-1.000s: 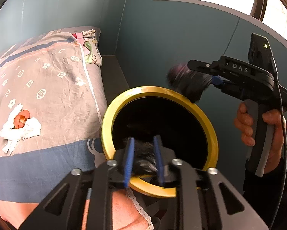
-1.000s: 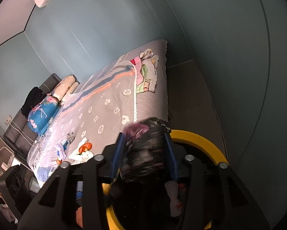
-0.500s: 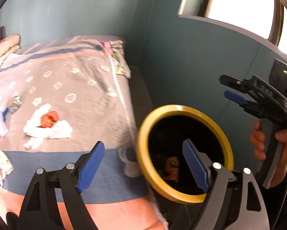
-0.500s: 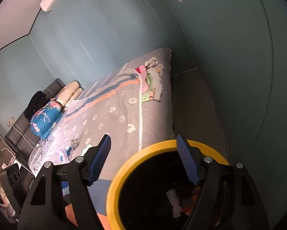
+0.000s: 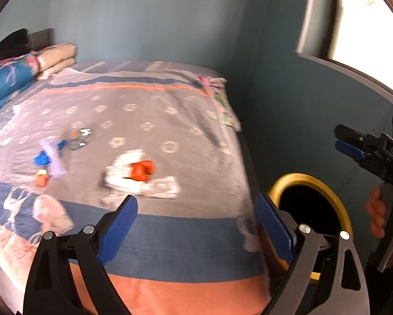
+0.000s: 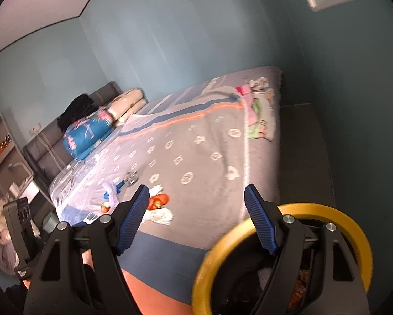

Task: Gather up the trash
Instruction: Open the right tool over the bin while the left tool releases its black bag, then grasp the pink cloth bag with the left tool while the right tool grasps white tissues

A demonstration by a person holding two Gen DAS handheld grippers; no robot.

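Trash lies on the bed: white crumpled paper (image 5: 136,186) with an orange-red wrapper (image 5: 142,170) on it, a blue piece (image 5: 42,158), a small orange piece (image 5: 41,179), a dark wrapper (image 5: 78,137) and a pale pink piece (image 5: 52,214). The yellow-rimmed black bin (image 5: 338,202) stands beside the bed at the right, with trash inside (image 6: 298,283). My left gripper (image 5: 196,225) is open and empty over the bed's near edge. My right gripper (image 6: 195,215) is open and empty, above the bin rim (image 6: 314,208) and bed corner; it also shows in the left wrist view (image 5: 354,144).
The bed (image 6: 196,141) has a grey patterned cover, folded bedding and pillows (image 6: 91,128) at its head, and a folded cloth (image 6: 259,115) at the far corner. A blue-grey wall (image 5: 288,105) with a window runs close along the bin's side. A dark floor strip (image 6: 301,144) lies between bed and wall.
Both grippers held dark trash over the bin a second ago, then opened and let it drop in. Both have since swung left, away from the bin toward the bed.
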